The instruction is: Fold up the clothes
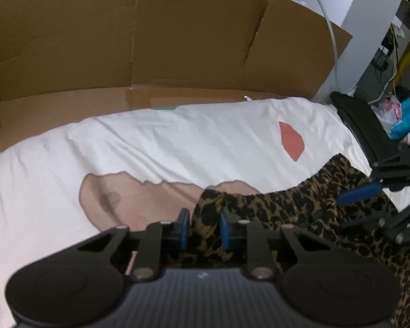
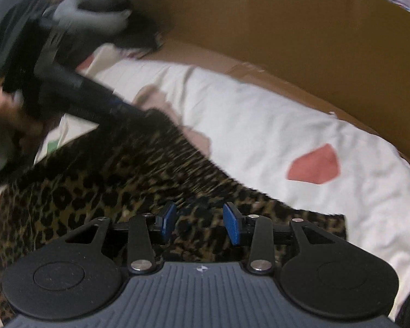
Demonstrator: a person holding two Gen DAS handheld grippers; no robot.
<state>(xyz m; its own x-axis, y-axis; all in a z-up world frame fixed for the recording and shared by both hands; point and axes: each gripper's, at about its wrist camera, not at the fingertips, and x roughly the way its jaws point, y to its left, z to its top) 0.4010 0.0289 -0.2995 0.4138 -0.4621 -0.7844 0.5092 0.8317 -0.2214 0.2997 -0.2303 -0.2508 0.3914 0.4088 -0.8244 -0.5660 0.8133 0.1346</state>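
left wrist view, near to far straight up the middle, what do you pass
left gripper → leopard print garment → pink patch on the white sheet → cardboard wall

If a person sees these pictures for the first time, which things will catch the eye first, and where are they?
The leopard-print garment stands out most, spread dark on the white sheet just ahead of both grippers. Next is the red patch on the sheet, to the far right. The left gripper has the cloth's edge between its blue pads, while the right gripper hangs open above it.
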